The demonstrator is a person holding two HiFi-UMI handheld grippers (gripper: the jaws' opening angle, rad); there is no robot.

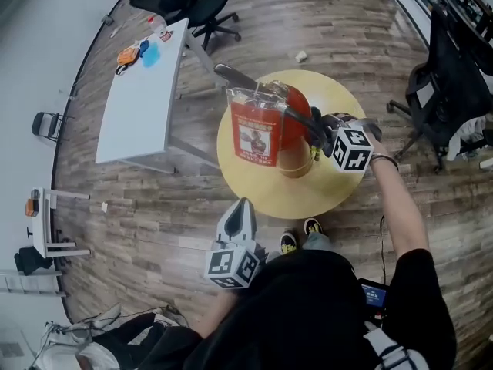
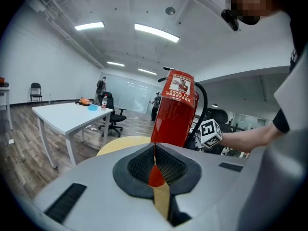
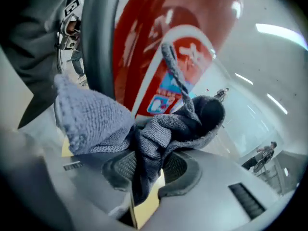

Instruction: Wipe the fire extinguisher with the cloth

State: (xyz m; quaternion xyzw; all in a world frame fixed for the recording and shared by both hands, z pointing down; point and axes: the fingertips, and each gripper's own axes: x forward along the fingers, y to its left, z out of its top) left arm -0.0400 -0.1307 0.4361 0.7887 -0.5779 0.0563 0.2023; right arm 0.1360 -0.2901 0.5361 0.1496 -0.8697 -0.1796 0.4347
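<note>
A red fire extinguisher (image 1: 271,129) with a black hose and a printed label stands upright on the round yellow table (image 1: 254,187). My right gripper (image 1: 320,141) is at the extinguisher's right side, shut on a grey cloth (image 3: 144,134) that is bunched against the red body (image 3: 159,42). My left gripper (image 1: 239,218) hangs low in front of the table, away from the extinguisher (image 2: 177,109), with its jaws closed and nothing between them.
A white rectangular table (image 1: 142,91) with small items stands to the left. Black office chairs sit at the back (image 1: 192,6) and at the right (image 1: 451,75). A person's feet (image 1: 300,237) are by the round table's near edge. The floor is wood.
</note>
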